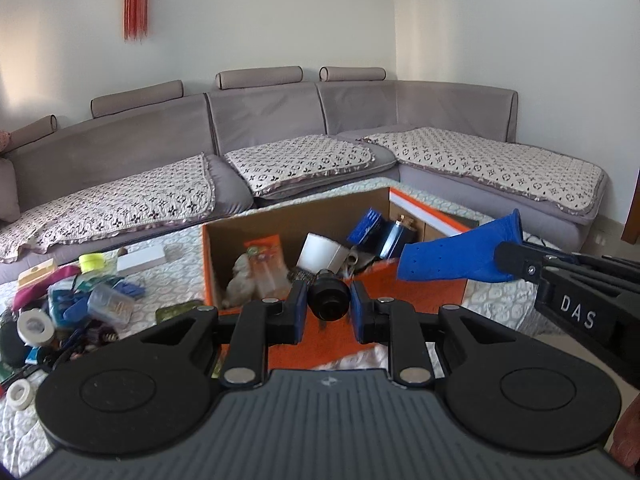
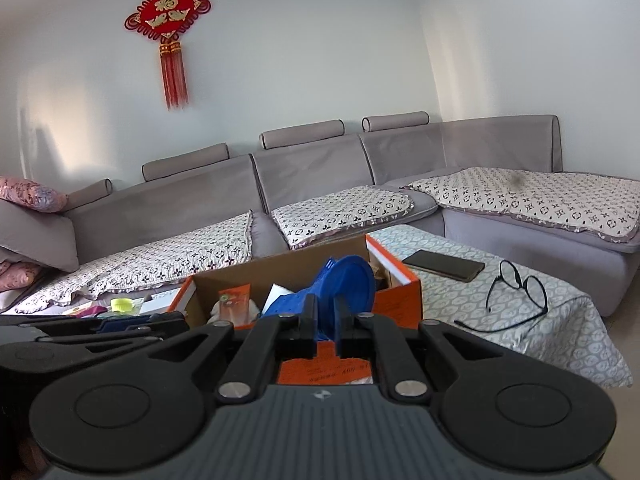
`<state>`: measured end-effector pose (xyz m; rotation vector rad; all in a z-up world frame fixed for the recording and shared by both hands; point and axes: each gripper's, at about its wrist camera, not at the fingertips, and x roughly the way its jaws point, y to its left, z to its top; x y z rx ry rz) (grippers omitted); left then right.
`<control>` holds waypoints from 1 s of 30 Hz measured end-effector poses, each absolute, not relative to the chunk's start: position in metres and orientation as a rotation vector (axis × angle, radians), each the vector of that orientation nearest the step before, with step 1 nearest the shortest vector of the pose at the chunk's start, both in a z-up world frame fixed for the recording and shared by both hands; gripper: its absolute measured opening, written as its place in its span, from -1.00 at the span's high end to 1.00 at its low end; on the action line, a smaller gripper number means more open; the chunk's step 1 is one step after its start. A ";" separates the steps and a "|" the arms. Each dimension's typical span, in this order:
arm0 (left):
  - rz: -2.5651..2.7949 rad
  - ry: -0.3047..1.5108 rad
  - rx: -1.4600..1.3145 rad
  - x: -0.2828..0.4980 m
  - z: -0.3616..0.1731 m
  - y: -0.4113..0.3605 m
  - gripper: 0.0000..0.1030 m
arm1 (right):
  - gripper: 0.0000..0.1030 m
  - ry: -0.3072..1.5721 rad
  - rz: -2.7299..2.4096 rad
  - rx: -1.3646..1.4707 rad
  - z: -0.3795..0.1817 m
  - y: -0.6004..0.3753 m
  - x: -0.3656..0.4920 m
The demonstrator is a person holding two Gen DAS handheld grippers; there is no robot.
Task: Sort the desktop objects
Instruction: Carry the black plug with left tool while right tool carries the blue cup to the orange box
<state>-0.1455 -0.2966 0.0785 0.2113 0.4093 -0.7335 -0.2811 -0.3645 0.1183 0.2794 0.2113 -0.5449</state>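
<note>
Black cylinder (image 1: 329, 300), short, glossy, pinched between blue pads.

Orange box (image 2: 400, 304), brown inside. Blue perforated item (image 2: 340, 284) between black tongs (image 2: 325, 328). Black cylinder (image 1: 329, 298) between blue-padded tongs (image 1: 329, 312). Grey sofa (image 2: 312, 172), cream covers (image 2: 344, 210) with dark floral motifs. Red-and-gold knot ornament (image 2: 168, 16). Pale patterned surface (image 2: 520, 320).
</note>
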 end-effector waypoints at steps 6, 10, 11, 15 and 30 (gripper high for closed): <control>-0.741 0.412 0.195 -0.135 0.082 -0.307 0.55 | 0.86 0.205 -0.556 0.270 0.124 -0.378 -0.271; -0.741 0.415 0.185 -0.127 0.083 -0.312 0.55 | 0.86 0.208 -0.563 0.262 0.127 -0.388 -0.263; -0.741 0.414 0.182 -0.125 0.084 -0.313 0.55 | 0.86 0.209 -0.564 0.260 0.127 -0.389 -0.261; -0.731 0.416 0.173 -0.117 0.084 -0.317 0.55 | 0.85 0.219 -0.561 0.253 0.126 -0.394 -0.251; -0.649 0.442 0.168 -0.074 0.077 -0.330 0.55 | 0.85 0.251 -0.499 0.253 0.123 -0.409 -0.195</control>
